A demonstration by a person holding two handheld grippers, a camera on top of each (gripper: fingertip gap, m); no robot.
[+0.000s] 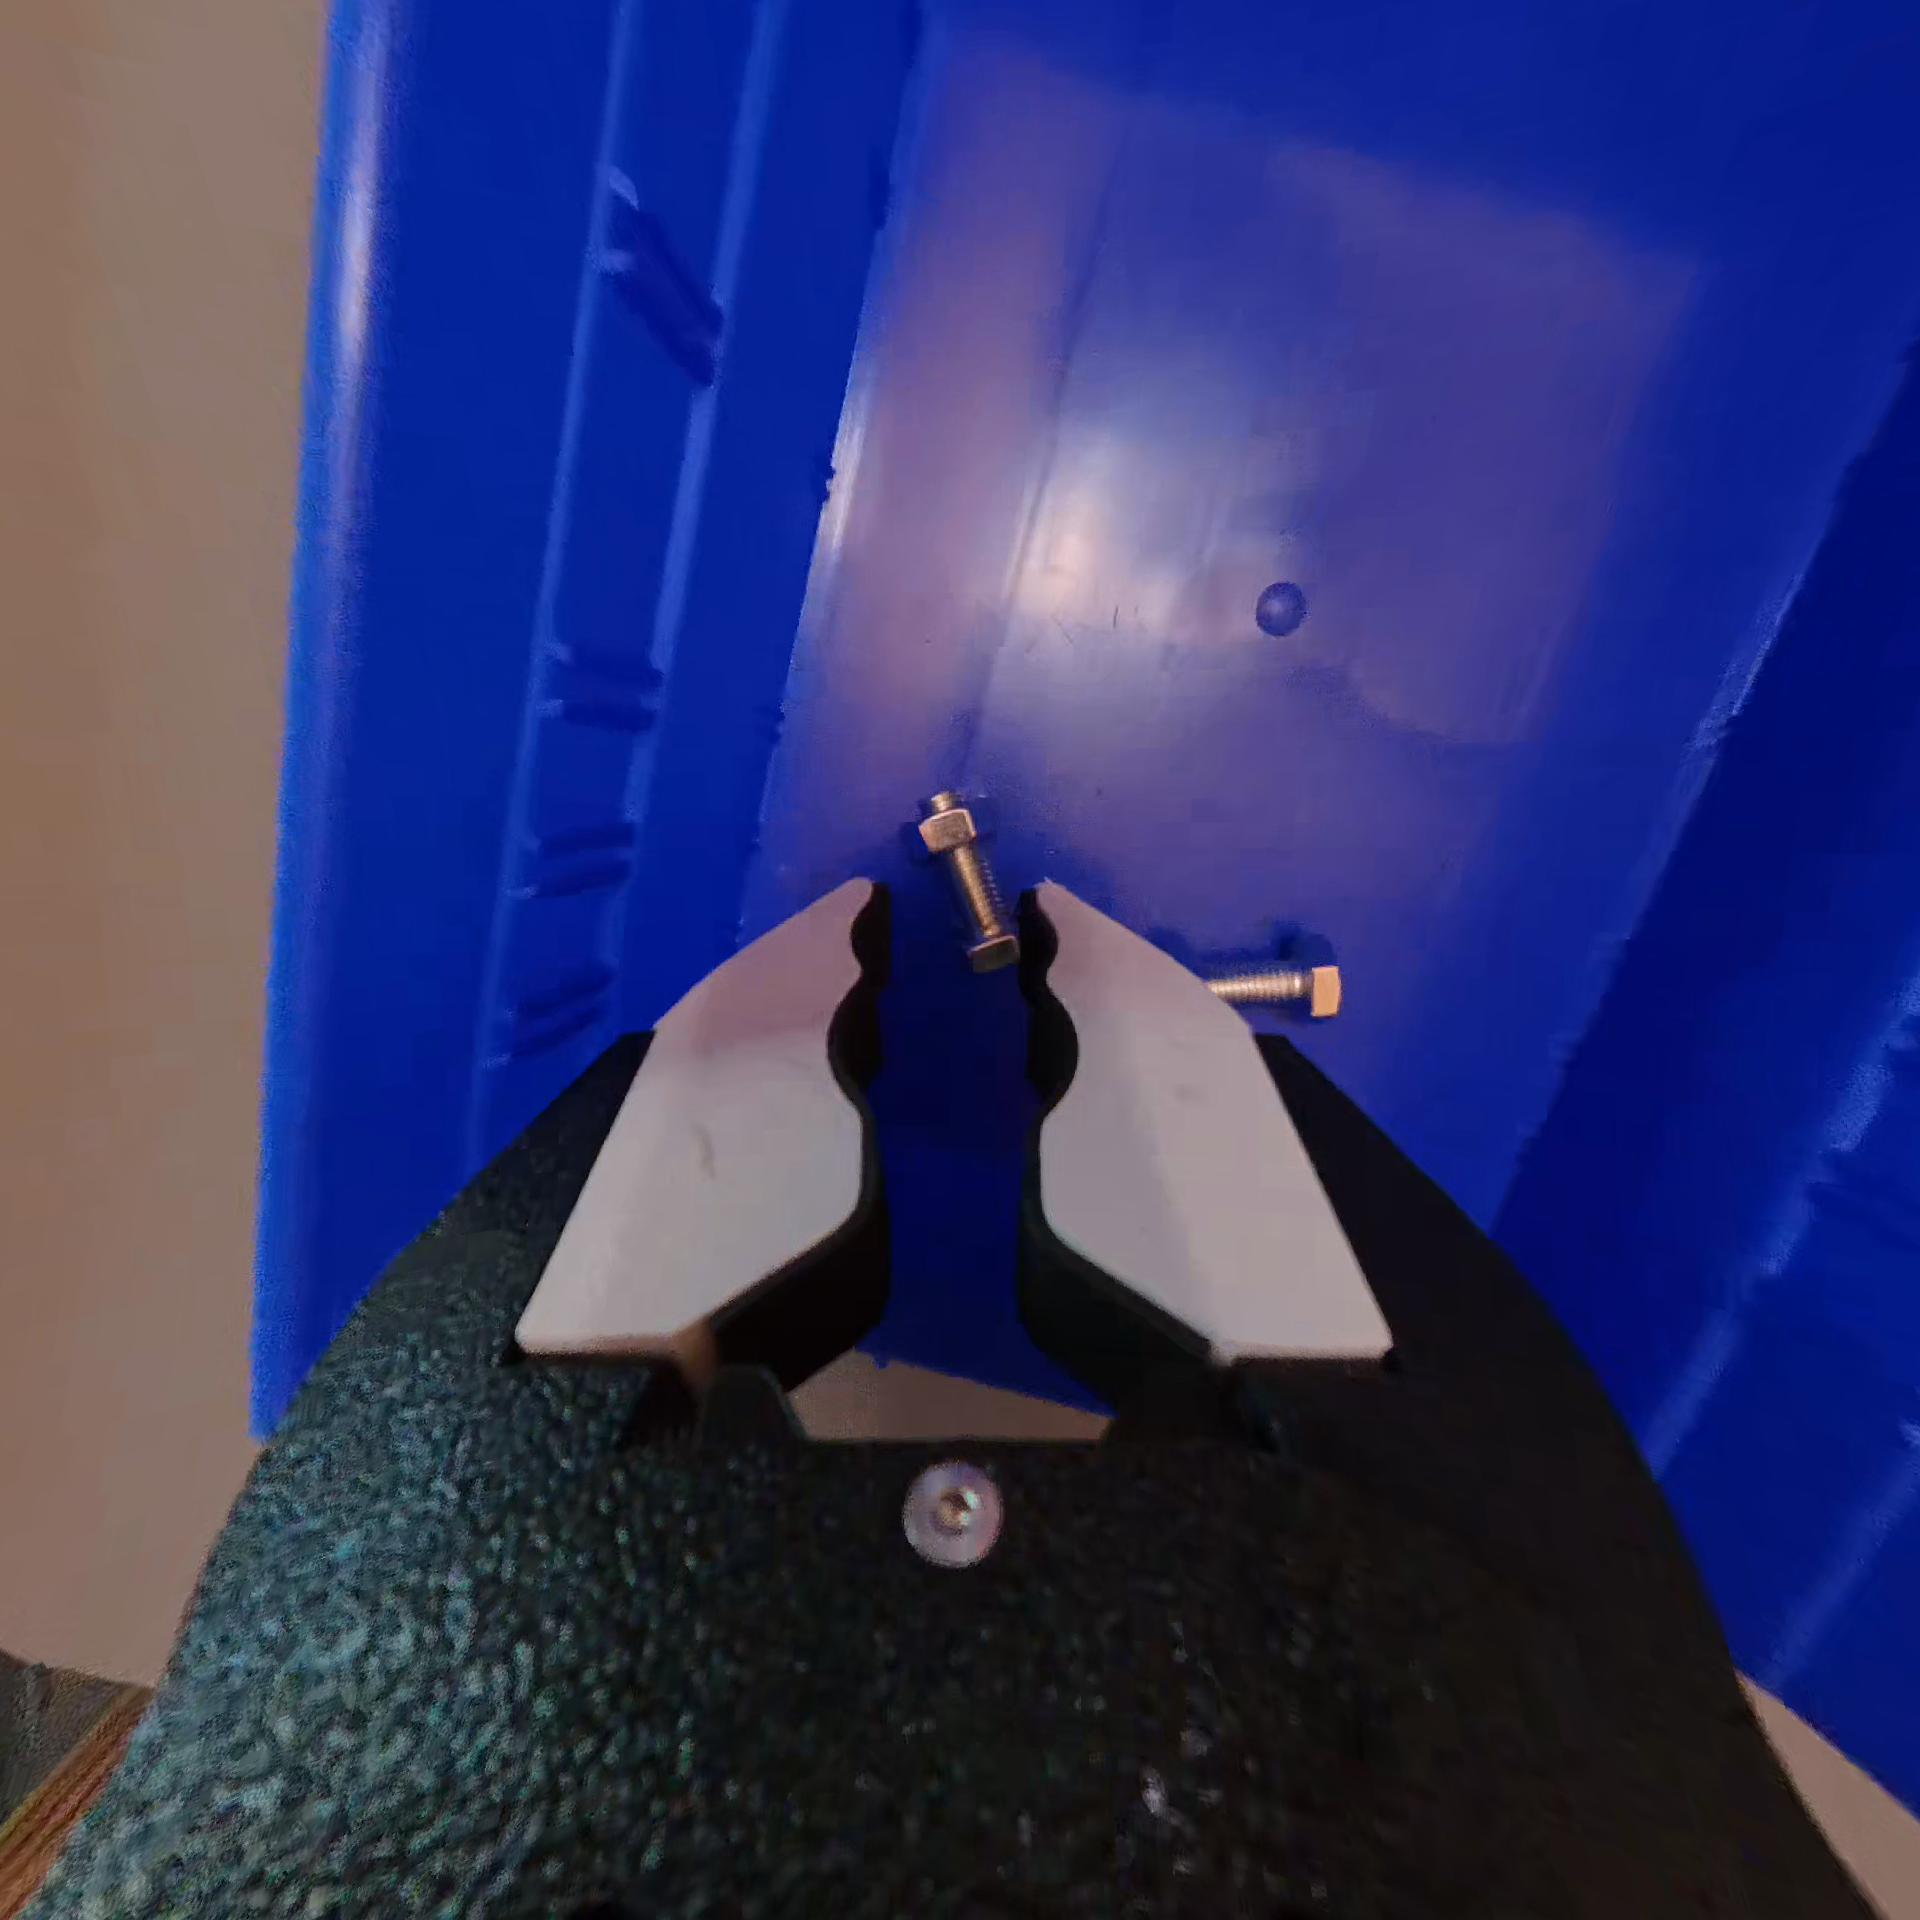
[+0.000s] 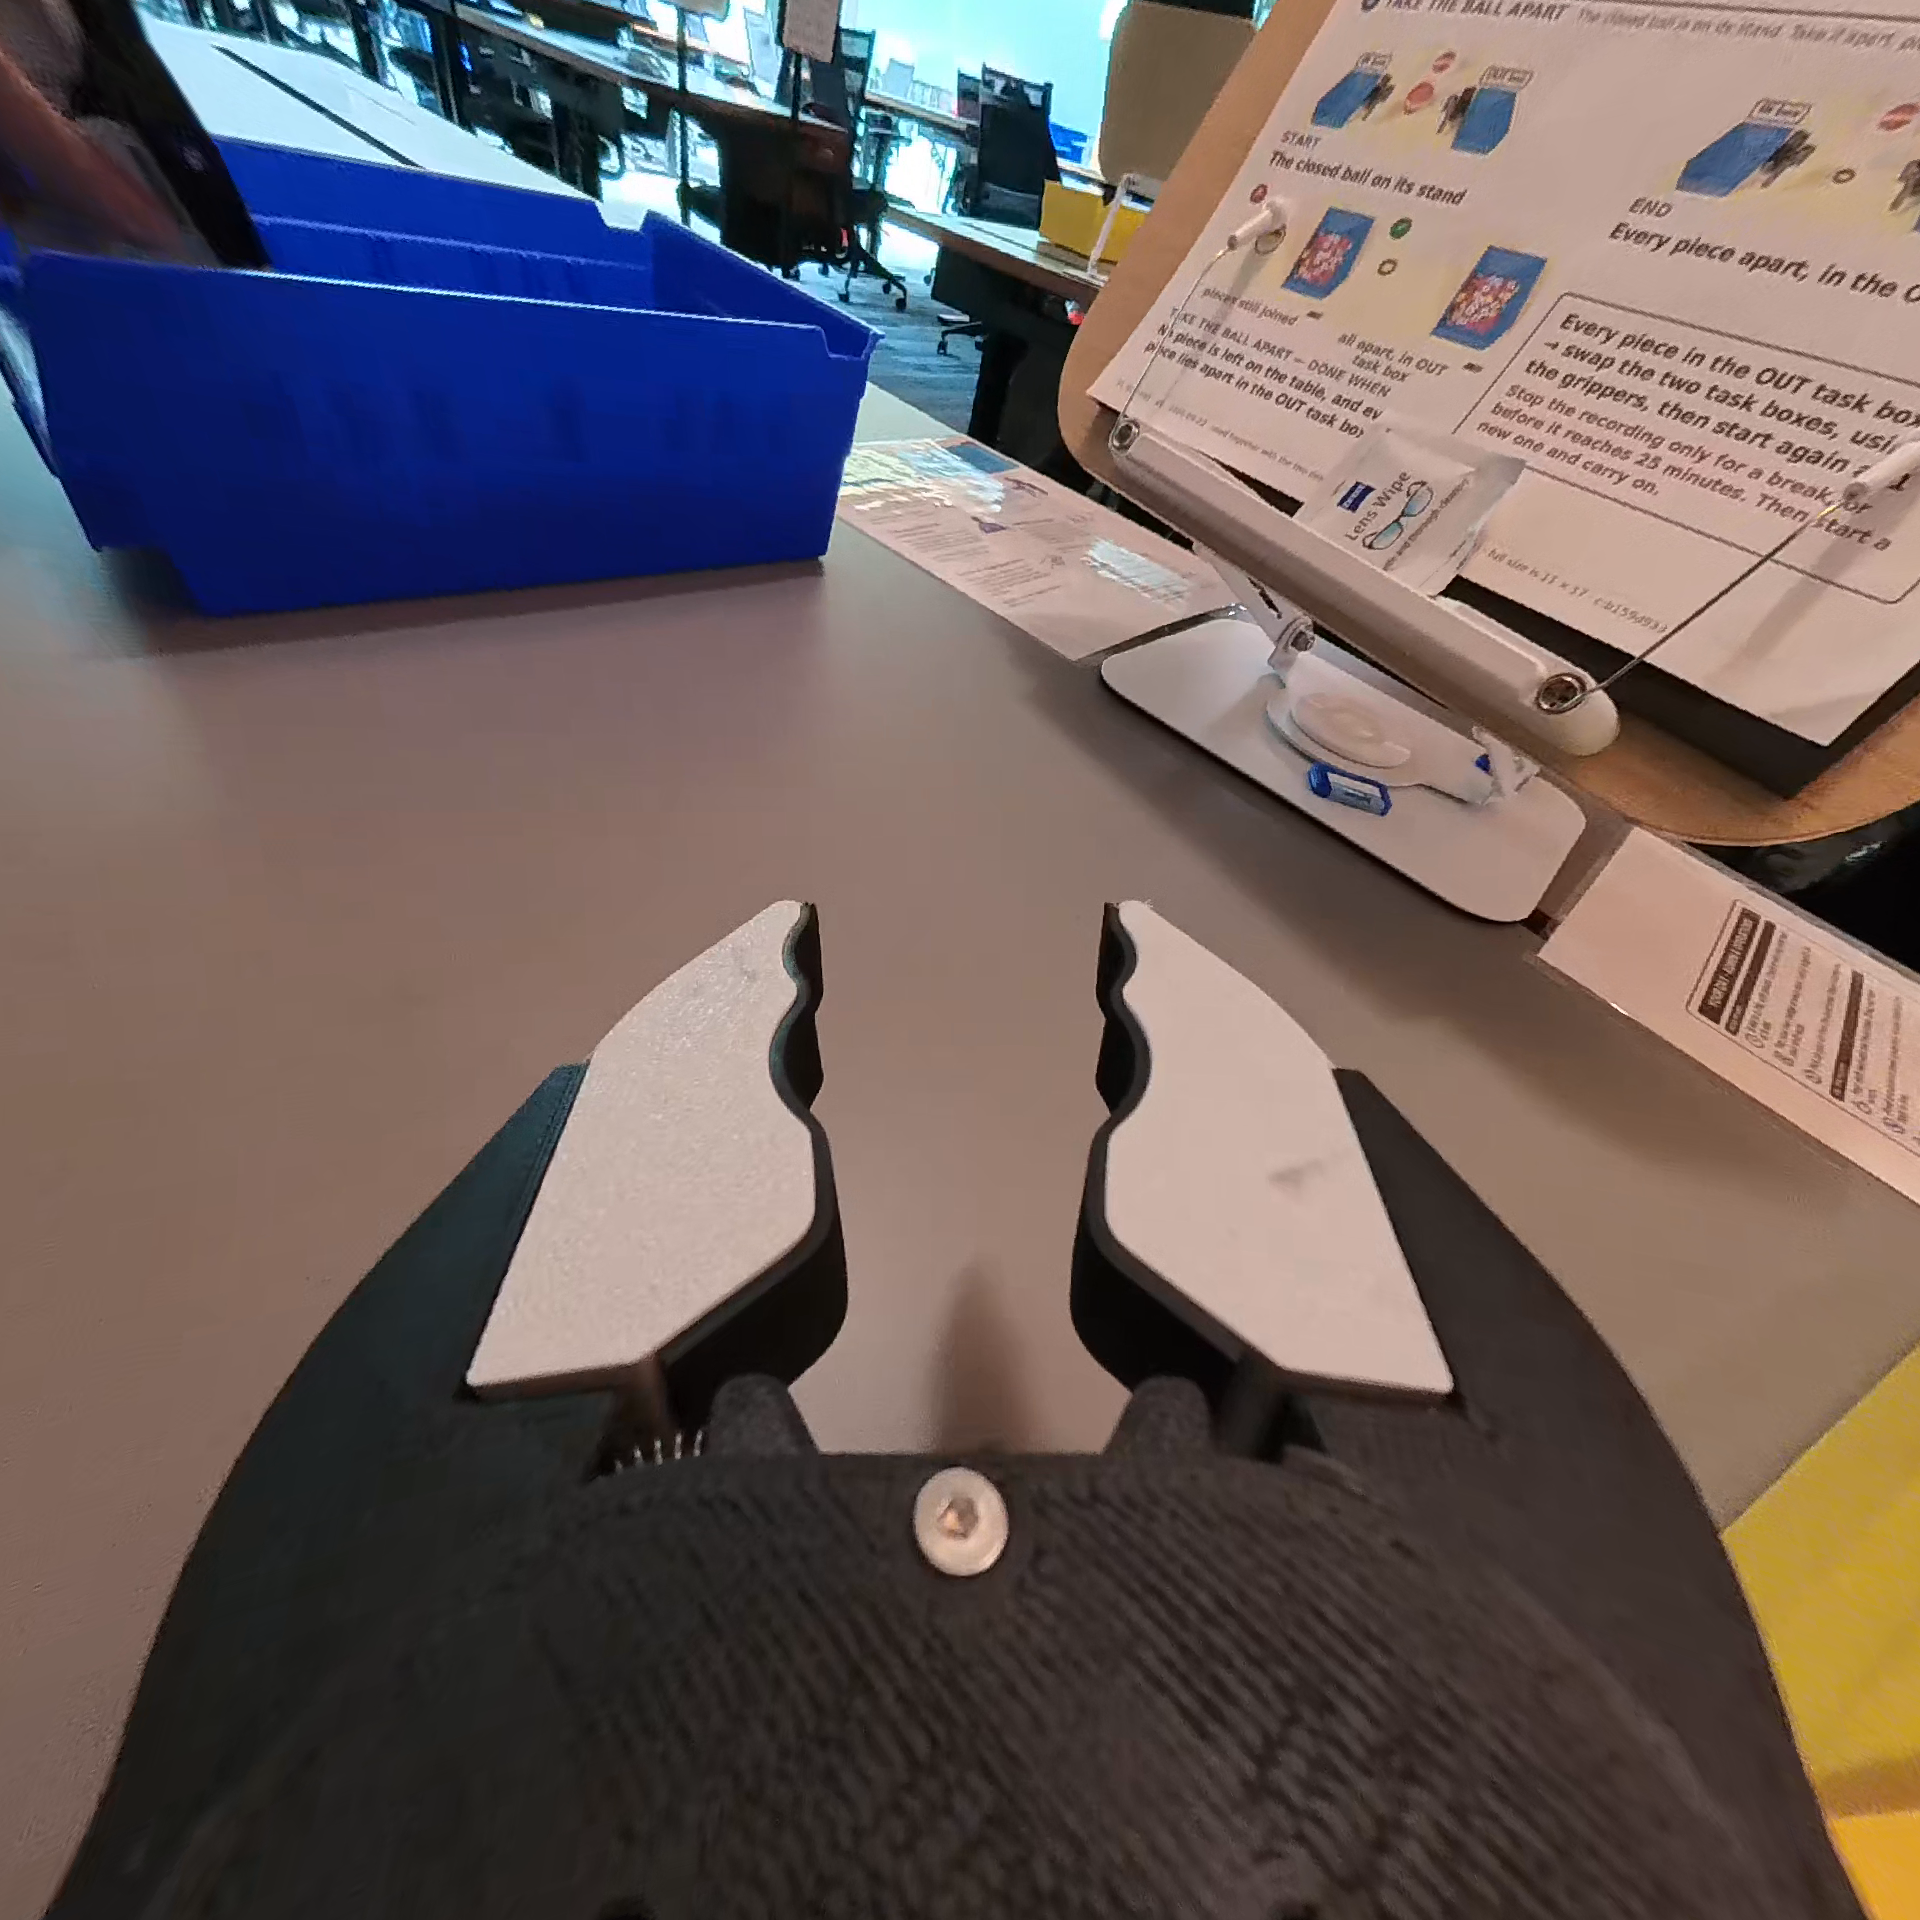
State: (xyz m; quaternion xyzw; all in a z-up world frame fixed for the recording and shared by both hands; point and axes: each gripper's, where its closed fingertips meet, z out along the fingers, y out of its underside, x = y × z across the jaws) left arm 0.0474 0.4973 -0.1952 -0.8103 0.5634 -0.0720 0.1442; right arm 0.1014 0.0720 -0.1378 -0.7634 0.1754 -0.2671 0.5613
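A blue bin (image 1: 1299,468) is filling the space ahead of the left claw (image 1: 956,904), its side wall rising close on the claw's left. A bolt with a nut (image 1: 964,896) is lying on the bin floor right at the spread fingertips, long axis pointing away from the claw, head nearest and just beside the right-hand fingertip, ungripped. A second bolt (image 1: 1283,987) is lying crosswise just right. The right claw (image 2: 958,914) is hovering spread and bare over the grey tabletop (image 2: 520,883), well apart from the bin.

Bare grey table (image 2: 623,831) ahead, blue bin (image 2: 447,416) left, document stand (image 2: 1351,748) right.
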